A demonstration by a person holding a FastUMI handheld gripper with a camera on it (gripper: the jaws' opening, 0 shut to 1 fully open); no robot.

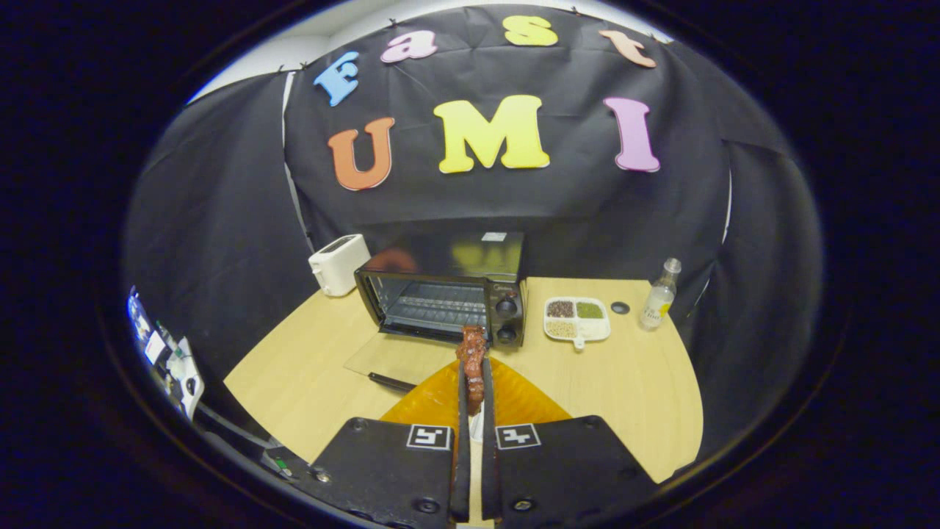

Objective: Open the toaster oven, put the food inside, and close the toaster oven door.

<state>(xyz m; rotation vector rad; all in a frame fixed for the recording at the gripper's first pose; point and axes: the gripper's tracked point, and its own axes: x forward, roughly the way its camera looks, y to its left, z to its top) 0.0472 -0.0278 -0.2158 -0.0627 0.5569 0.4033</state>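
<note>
Black cloth hangs as the booth's back wall [514,206] behind a pale wooden table [631,382], with a strip of white wall showing above the cloth. At the far left, off the table's edge, sits a cluster of small equipment too blurred to identify. On the table's back left corner stands a white toaster [338,263], just beside the black toaster oven [448,290]. The oven's glass door [400,356] lies folded down flat on the table, so the wire rack inside is in plain sight; two knobs sit on its right panel. An orange plate [514,400] lies just in front of the open door. The gripper [474,393] holds its fingers pressed close on a reddish-brown piece of food [472,360], which sticks up above the plate, near the oven's mouth. Right of the oven rests a white divided dish [578,320] of grains, then a small dark cap [620,308], then a clear bottle [659,295] standing upright.
</note>
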